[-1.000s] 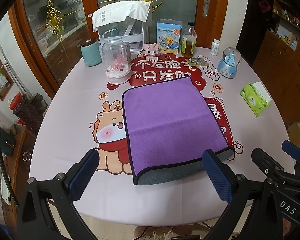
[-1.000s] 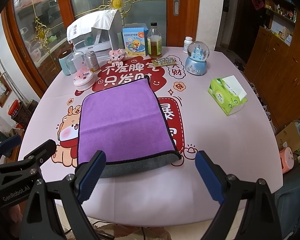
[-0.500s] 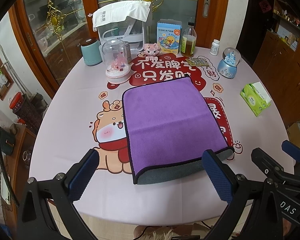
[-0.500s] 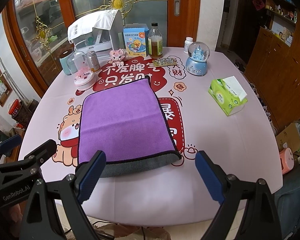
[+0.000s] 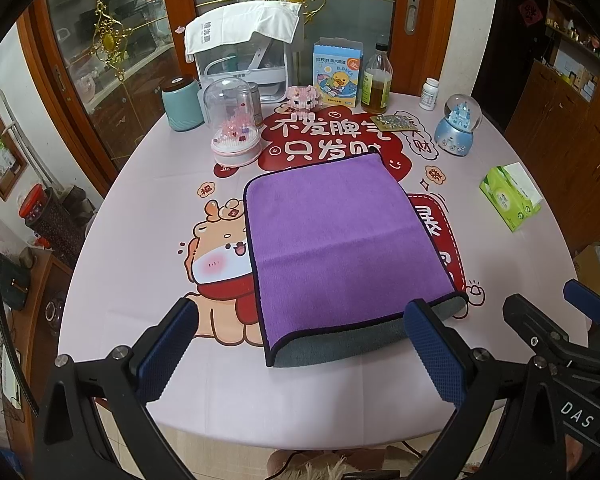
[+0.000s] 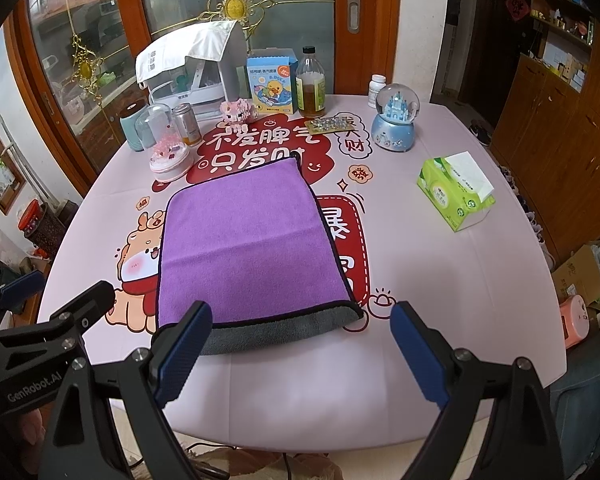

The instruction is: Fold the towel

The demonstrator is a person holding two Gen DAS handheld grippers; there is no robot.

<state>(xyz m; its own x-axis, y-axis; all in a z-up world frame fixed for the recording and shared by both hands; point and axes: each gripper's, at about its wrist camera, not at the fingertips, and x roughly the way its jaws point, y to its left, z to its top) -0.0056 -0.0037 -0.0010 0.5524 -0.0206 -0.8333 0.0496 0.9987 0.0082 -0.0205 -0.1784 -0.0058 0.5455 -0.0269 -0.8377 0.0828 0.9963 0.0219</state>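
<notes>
A purple towel point(image 5: 340, 240) with a grey underside lies folded flat on the round table; it also shows in the right wrist view point(image 6: 248, 236). Its folded near edge shows grey. My left gripper point(image 5: 300, 344) is open and empty, held above the table's near edge just short of the towel. My right gripper point(image 6: 300, 348) is open and empty, also just short of the towel's near edge. Each gripper shows at the edge of the other's view.
The table point(image 5: 148, 208) wears a pink printed cloth. At the back stand a teal canister point(image 5: 182, 104), a glass dome point(image 5: 234, 128), a white appliance point(image 5: 244, 56), a duck box point(image 5: 336, 76), a bottle point(image 5: 376, 80) and a snow globe point(image 5: 458, 124). A green tissue pack point(image 5: 510, 196) lies right.
</notes>
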